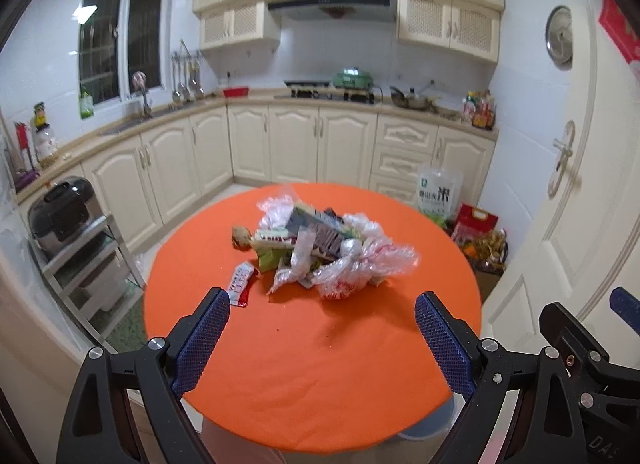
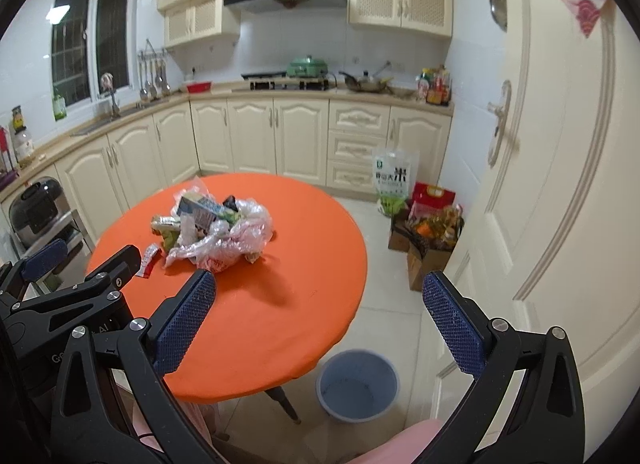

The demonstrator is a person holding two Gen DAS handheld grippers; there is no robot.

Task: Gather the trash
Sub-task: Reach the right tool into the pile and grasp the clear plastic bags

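Note:
A heap of trash (image 1: 320,248) lies in the middle of the round orange table (image 1: 304,376): crumpled clear plastic bags, dark cartons and wrappers. A red and white wrapper (image 1: 240,284) lies apart at the heap's near left. The same trash heap (image 2: 216,232) shows on the orange table (image 2: 260,324) in the right wrist view. My left gripper (image 1: 322,320) hovers open over the near half of the table, short of the heap, holding nothing. My right gripper (image 2: 320,300) is open over the table's right edge and the floor. A grey-blue bin (image 2: 358,384) stands on the floor beside the table.
Cream kitchen cabinets (image 1: 296,140) run behind the table. A metal rack with a rice cooker (image 1: 60,220) stands at the left. Bags and boxes of groceries (image 2: 428,224) sit on the floor by the white door (image 2: 552,184). Pale tiled floor (image 2: 384,296) lies right of the table.

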